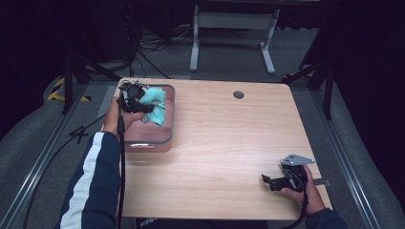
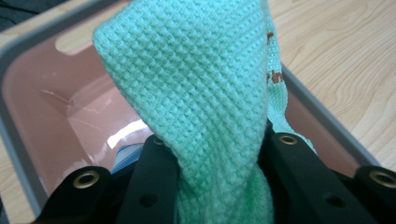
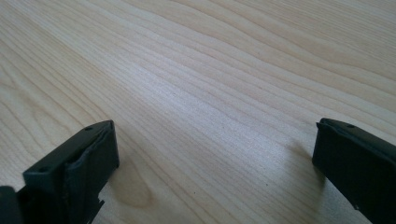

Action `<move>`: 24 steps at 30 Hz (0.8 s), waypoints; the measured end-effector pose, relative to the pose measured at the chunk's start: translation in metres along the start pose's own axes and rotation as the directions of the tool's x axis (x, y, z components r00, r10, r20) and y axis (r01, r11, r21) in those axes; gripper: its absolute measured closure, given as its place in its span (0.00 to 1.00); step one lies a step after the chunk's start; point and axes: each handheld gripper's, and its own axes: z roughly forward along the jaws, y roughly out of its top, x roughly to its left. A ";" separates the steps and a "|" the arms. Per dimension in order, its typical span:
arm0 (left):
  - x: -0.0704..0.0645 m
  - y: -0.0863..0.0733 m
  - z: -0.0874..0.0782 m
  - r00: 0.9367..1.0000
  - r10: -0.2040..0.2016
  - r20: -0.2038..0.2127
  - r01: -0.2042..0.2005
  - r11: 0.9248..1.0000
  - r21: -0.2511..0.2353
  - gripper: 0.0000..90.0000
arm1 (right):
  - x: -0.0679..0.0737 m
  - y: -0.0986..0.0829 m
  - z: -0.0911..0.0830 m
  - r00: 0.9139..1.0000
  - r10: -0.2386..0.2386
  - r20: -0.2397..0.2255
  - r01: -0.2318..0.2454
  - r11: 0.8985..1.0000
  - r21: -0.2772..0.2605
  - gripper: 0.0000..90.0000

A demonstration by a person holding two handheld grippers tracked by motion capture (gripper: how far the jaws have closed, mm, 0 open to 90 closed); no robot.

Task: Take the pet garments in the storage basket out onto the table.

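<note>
Left hand-held gripper (image 2: 219, 186) clamps knitted mint cloth (image 2: 196, 93) | pink bin (image 2: 28, 93) | right (image 3: 215, 168) agape

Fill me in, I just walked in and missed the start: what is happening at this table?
A person holds a gripper in each hand. The left gripper has its jaws shut on a mint-green knitted cloth, held over a clear pink plastic bin with a grey rim at the left side of the light wooden table. The right gripper sits low near the table's right front corner, jaws open with nothing between them.
</note>
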 end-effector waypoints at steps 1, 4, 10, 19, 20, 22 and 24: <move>-0.001 0.001 -0.004 1.000 0.003 0.001 -0.003 1.000 -0.014 0.81 | 0.000 0.000 0.000 1.000 -0.001 0.001 0.001 1.000 -0.001 0.01; -0.003 0.003 -0.013 1.000 0.006 0.001 -0.006 0.999 -0.039 0.81 | 0.000 0.000 0.000 1.000 0.002 0.001 -0.002 1.000 0.000 0.01; -0.012 0.006 -0.028 1.000 0.019 0.012 -0.018 0.995 -0.095 0.81 | 0.000 0.000 0.000 1.000 0.000 0.001 0.000 1.000 -0.001 0.01; -0.028 0.011 -0.040 0.996 0.078 0.036 -0.072 0.987 -0.146 0.81 | 0.000 0.000 0.000 1.000 0.000 0.001 0.000 1.000 -0.001 0.01; -0.031 0.012 -0.041 0.996 0.082 0.038 -0.075 0.986 -0.147 0.81 | 0.000 0.000 0.000 1.000 0.000 0.001 0.000 1.000 -0.001 0.01; -0.035 0.013 -0.043 0.994 0.095 0.051 -0.086 0.984 -0.158 0.81 | 0.000 0.000 0.000 1.000 0.000 0.001 0.000 1.000 -0.001 0.01; -0.041 0.015 -0.044 0.992 0.111 0.062 -0.099 0.980 -0.171 0.81 | 0.000 0.000 0.000 1.000 0.000 0.001 0.000 1.000 -0.001 0.01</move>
